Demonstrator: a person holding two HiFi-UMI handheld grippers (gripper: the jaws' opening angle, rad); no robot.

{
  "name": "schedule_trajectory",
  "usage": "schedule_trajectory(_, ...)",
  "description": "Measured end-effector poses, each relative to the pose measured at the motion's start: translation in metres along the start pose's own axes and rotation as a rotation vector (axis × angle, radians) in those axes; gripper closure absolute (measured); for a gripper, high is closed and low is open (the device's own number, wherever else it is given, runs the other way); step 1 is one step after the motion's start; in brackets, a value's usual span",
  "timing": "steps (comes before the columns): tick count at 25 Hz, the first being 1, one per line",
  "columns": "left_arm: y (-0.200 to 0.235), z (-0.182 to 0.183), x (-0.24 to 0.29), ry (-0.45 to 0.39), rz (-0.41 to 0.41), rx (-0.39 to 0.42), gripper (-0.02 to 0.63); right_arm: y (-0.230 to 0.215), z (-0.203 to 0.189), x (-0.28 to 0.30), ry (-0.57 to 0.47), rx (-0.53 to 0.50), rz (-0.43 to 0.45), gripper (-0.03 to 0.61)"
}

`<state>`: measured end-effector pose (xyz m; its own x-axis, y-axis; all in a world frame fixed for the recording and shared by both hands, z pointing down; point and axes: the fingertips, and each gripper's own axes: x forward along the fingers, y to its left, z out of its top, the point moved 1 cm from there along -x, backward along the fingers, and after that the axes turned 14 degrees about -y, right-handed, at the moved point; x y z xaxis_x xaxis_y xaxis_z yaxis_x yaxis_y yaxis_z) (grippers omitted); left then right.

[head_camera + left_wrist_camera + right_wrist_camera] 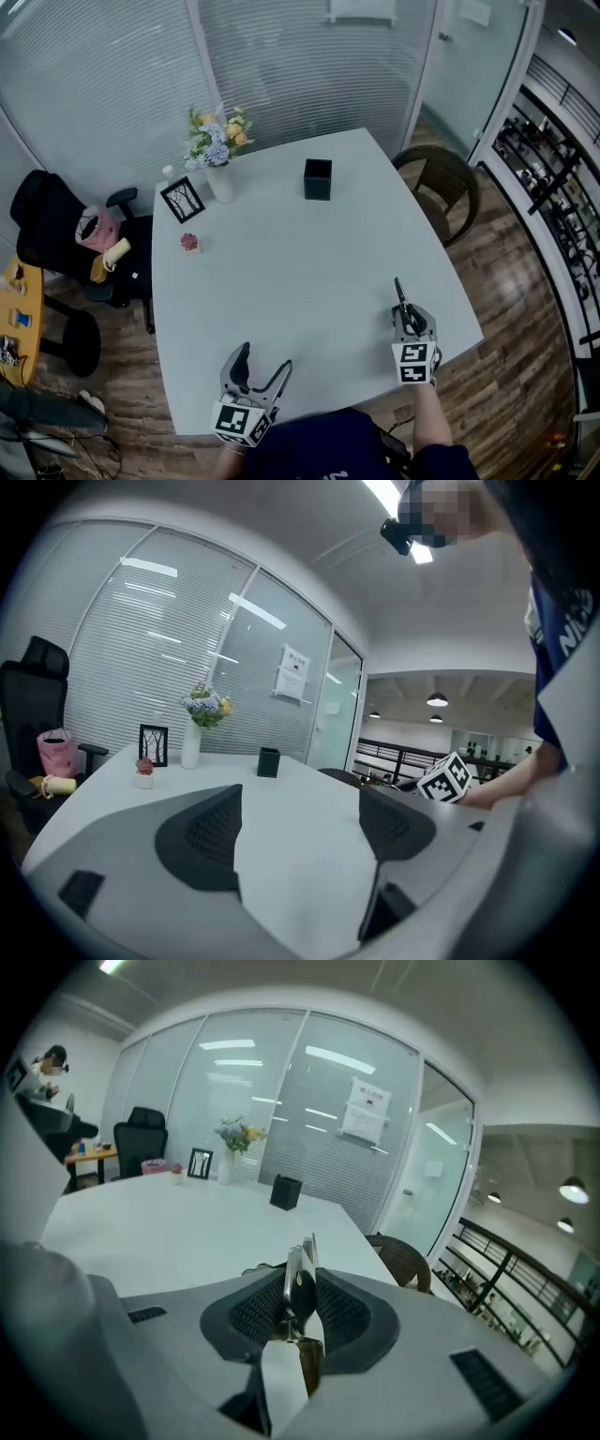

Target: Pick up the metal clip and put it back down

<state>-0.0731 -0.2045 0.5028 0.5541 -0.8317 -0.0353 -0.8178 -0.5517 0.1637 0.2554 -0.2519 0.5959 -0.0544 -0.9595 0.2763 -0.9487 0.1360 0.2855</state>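
Observation:
The metal clip is a thin silver clip with a black part, standing on edge between the pads of my right gripper, which is shut on it. In the head view the clip sticks out ahead of the right gripper over the white table near its right edge. My left gripper hovers at the table's front edge with its jaws open and nothing between them. The left gripper view shows only bare tabletop between the pads of the left gripper.
A black box stands at the far side of the table, with a vase of flowers, a small picture frame and a little pink potted item at the left. A wicker chair sits at the right corner and a black office chair at the left.

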Motion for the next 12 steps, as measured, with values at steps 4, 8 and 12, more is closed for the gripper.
schedule_trajectory(4, 0.003, -0.002, 0.003, 0.005, 0.041, 0.013, 0.238, 0.004, -0.027, 0.023, 0.064, -0.122, 0.065, 0.471)
schedule_trajectory(8, 0.007, -0.003, 0.0, 0.013, 0.097, 0.032, 0.238, 0.013, -0.049, 0.044, 0.116, -0.148, 0.115, 0.471)
schedule_trajectory(12, 0.013, -0.007, -0.008, 0.031, 0.147, 0.036, 0.238, 0.025, -0.053, 0.066, 0.115, -0.23, 0.165, 0.471)
